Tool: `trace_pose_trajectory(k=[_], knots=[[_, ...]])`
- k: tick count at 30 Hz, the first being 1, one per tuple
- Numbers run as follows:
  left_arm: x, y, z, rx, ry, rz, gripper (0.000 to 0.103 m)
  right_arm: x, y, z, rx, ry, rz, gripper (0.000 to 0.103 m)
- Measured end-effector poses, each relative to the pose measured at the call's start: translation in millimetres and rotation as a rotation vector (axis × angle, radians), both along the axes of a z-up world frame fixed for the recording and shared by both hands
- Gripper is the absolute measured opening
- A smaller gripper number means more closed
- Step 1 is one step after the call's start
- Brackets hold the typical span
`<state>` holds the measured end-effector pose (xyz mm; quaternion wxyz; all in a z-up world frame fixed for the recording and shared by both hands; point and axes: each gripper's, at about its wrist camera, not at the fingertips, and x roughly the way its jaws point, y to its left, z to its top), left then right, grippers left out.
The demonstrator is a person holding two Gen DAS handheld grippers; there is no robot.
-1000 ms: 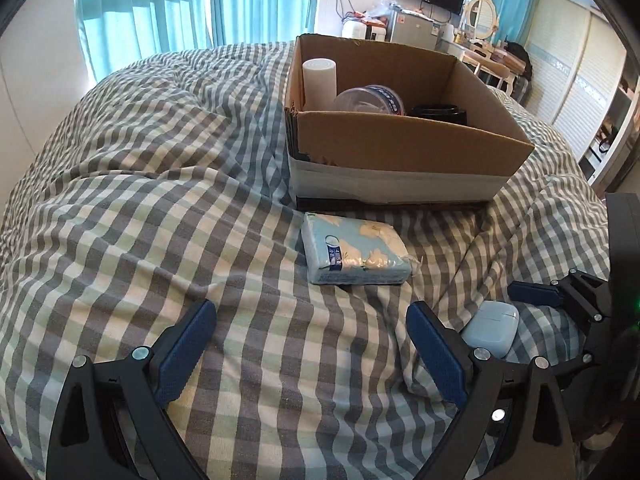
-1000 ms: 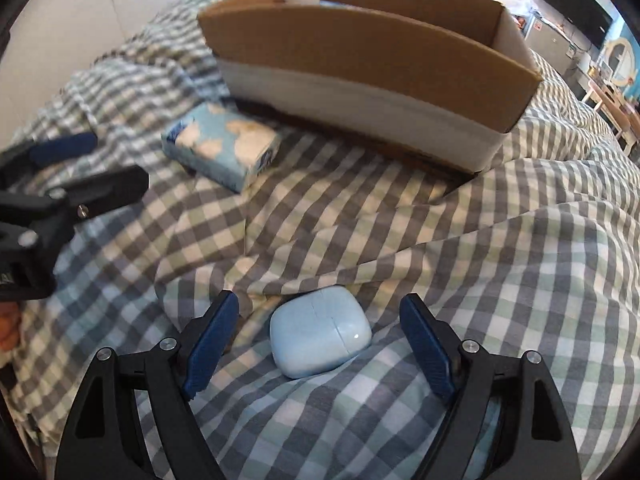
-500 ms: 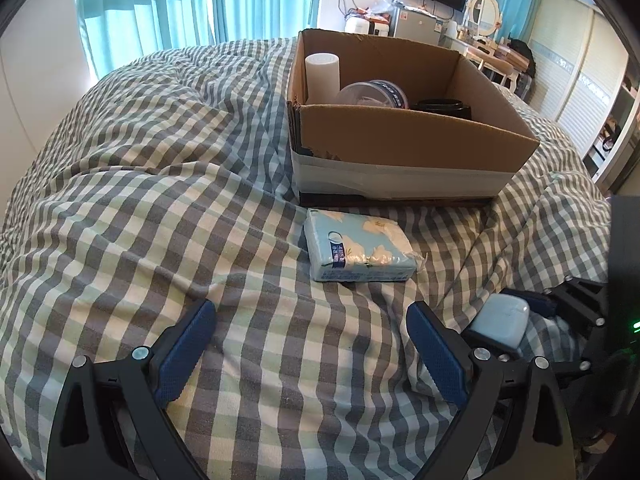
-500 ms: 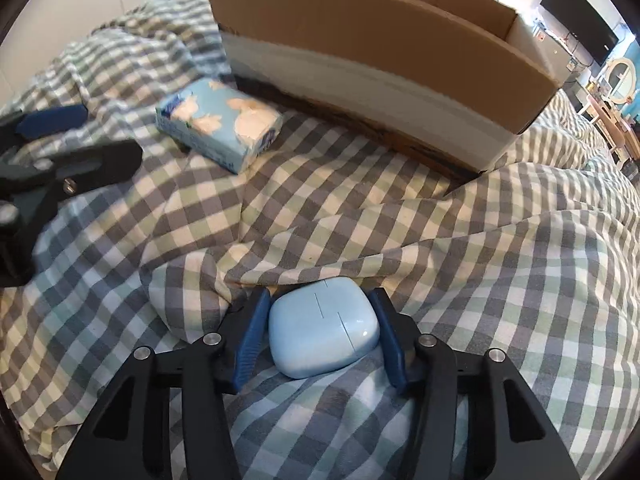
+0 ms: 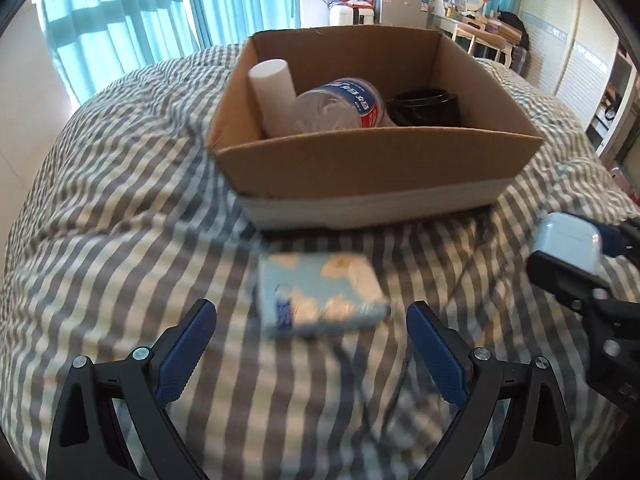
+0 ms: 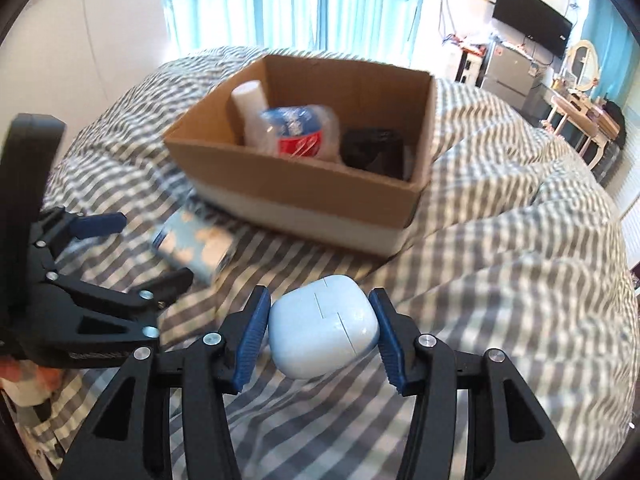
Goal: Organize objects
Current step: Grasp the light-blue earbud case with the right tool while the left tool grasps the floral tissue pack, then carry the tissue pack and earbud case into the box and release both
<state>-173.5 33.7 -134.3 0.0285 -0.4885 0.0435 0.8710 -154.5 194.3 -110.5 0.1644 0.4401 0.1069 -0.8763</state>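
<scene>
My right tool [image 6: 322, 334] is clamped on the pale blue earbud case [image 6: 323, 332], both blue pads pressed against its sides, and the case hangs clear of the checked bedcover [image 6: 500, 280] beneath it. Its jaws have just been closing, with the case between them, and now they grip it firmly. From the left wrist view I see the same case [image 5: 568, 242] at the right edge, held up in the black fingers of the right tool, near the front right corner of the cardboard box [image 5: 376, 168]. My left tool [image 5: 308, 350] stands wide open, nothing between its pads, hovering just short of the blue tissue pack [image 5: 320, 294], which lies flat on the bed just in front of the box (the picture is blurred here, so I cannot read the print on it). The box sits on the bed with its top open. Inside it I see a white cylinder [image 5: 272, 92] standing at the left, a clear plastic bottle [image 5: 340, 108] with a blue and red label lying against it, and a black round container [image 5: 426, 110] on the right. In the right wrist view the left tool [image 6: 132, 248] shows at the left edge, its jaws spread beside the tissue pack [image 6: 196, 246].
</scene>
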Motion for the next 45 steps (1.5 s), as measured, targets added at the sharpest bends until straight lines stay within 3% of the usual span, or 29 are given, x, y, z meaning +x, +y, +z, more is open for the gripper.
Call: trace_pose_trajectory(k=[3,14,16,17,20,33,42,45], knots=[[-11.9,8.4,-12.0,-0.002,-0.020,-0.013,0.098,-6.0,7.5,-6.1,-0.025,-0.013,-0.002,0.051],[-30.9,14.5,-46.0,-0.120,-0.049,0.039,0.098,-7.4,13.9,-22.7,-0.055,-0.055,0.007,0.051],[-30.6,16.0,-46.6,-0.116,-0.054,0.025,0.088,-6.3,14.1,-22.9,-0.054,-0.053,0.008,0.051],[-30.4,16.6,-46.9,-0.108,-0.058,0.019,0.077,-5.8,14.0,-23.0,-0.053,-0.052,0.007,0.051],[-27.5,15.6,-45.3,-0.098,-0.061,0.013,0.076,-5.0,14.0,-22.8,-0.052,-0.048,0.003,0.051],[22.1,3.6,3.1,-0.039,0.000,-0.028,0.076,8.4,11.1,-7.2,-0.033,-0.001,-0.017,0.051],[53.7,1.8,61.8,-0.004,0.128,-0.045,0.076,23.5,4.1,39.3,-0.029,0.090,-0.030,0.051],[39.4,-0.8,76.6,0.004,0.173,-0.052,0.076,27.1,1.0,59.5,-0.023,0.140,-0.026,0.051]])
